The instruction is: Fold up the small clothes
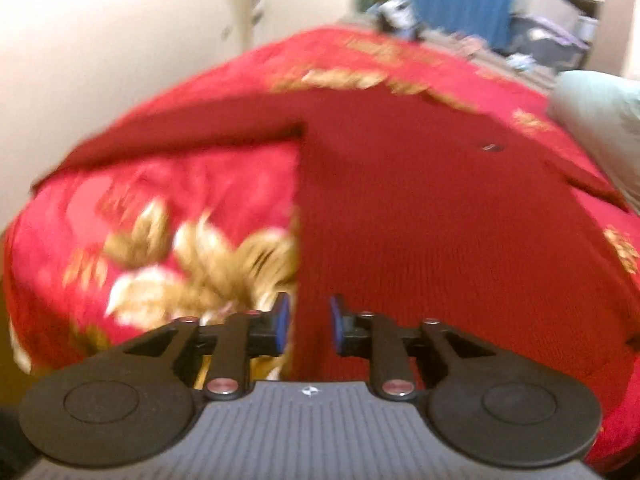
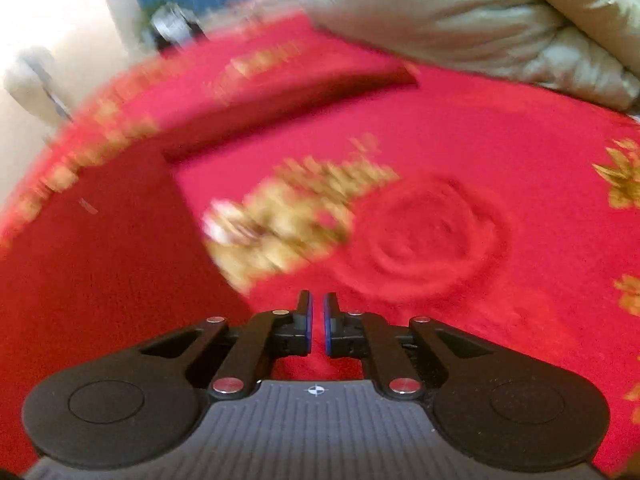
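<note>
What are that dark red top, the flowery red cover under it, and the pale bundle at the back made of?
The dark red sweater looks like knitted yarn, wool or acrylic: fine vertical ribs, matte. The red bedspread seems a plush fleece or velvet-like fabric: soft nap, gold flower print, pressed-in rose relief. The pale quilt looks like thin, slightly shiny woven cloth over padding: puffy folds, fine creases. Motion blur leaves fibres uncertain.

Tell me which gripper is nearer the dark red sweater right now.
Left. The left gripper sits over the dark red sweater at its side edge. The right gripper is over the floral bedspread, the sweater off to its left.
</note>
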`<state>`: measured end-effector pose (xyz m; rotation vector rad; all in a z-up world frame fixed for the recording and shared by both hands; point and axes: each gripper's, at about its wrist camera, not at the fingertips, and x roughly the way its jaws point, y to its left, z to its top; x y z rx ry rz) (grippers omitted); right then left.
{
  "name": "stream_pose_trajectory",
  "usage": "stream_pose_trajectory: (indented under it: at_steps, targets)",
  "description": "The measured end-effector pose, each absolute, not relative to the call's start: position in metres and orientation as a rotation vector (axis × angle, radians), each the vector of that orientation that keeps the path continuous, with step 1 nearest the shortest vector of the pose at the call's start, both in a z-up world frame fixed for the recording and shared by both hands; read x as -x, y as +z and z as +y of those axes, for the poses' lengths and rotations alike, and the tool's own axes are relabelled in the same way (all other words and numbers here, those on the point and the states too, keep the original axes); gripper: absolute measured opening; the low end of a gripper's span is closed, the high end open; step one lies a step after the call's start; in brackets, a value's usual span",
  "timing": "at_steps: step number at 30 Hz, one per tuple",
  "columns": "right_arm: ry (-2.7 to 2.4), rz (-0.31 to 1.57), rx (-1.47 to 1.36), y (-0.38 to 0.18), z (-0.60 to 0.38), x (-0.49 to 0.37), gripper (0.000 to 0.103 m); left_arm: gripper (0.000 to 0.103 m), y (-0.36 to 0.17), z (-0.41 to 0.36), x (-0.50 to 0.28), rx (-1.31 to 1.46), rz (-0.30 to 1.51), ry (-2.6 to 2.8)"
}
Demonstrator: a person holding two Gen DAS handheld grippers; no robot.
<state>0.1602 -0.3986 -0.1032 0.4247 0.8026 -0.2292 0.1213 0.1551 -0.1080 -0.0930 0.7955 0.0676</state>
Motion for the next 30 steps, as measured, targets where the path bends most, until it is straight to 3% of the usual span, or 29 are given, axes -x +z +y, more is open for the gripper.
stream_pose_trajectory:
  at_steps: [4, 7, 11, 14, 17, 23, 26, 30]
  targets:
    - [-0.02, 0.81, -0.359, -0.105, -0.368, -0.164, 0.026, 0.039, -0.125, 0.136, -0.126, 0.106, 0.9, -0.058]
    - [-0.019, 1.025, -0.242, -0.139, -0.347, -0.176, 0.025, 0.043, -0.147, 0.134, -0.134, 0.109, 1.026, -0.044]
    - [0.005, 0.929, -0.172, -0.121, -0.335, -0.169, 0.029, 0.052, -0.127, 0.133, -0.128, 0.114, 0.926, -0.044]
    - [0.062, 0.921, -0.16, -0.121, -0.332, -0.166, 0.041, 0.058, -0.135, 0.131, -0.136, 0.114, 0.985, -0.045]
    - [0.017, 1.001, -0.087, -0.137, -0.327, -0.17, 0.041, 0.058, -0.136, 0.129, -0.135, 0.109, 1.004, -0.04]
    - [0.06, 0.666, -0.21, -0.084, -0.327, -0.155, 0.041, 0.058, -0.097, 0.14, -0.132, 0.135, 0.738, 0.022]
    - [0.042, 0.608, -0.19, -0.076, -0.319, -0.158, 0.041, 0.046, -0.073, 0.155, -0.147, 0.124, 0.671, 0.069]
    - [0.04, 0.594, -0.211, -0.075, -0.314, -0.173, 0.041, 0.045, -0.041, 0.185, -0.189, 0.087, 0.636, 0.123]
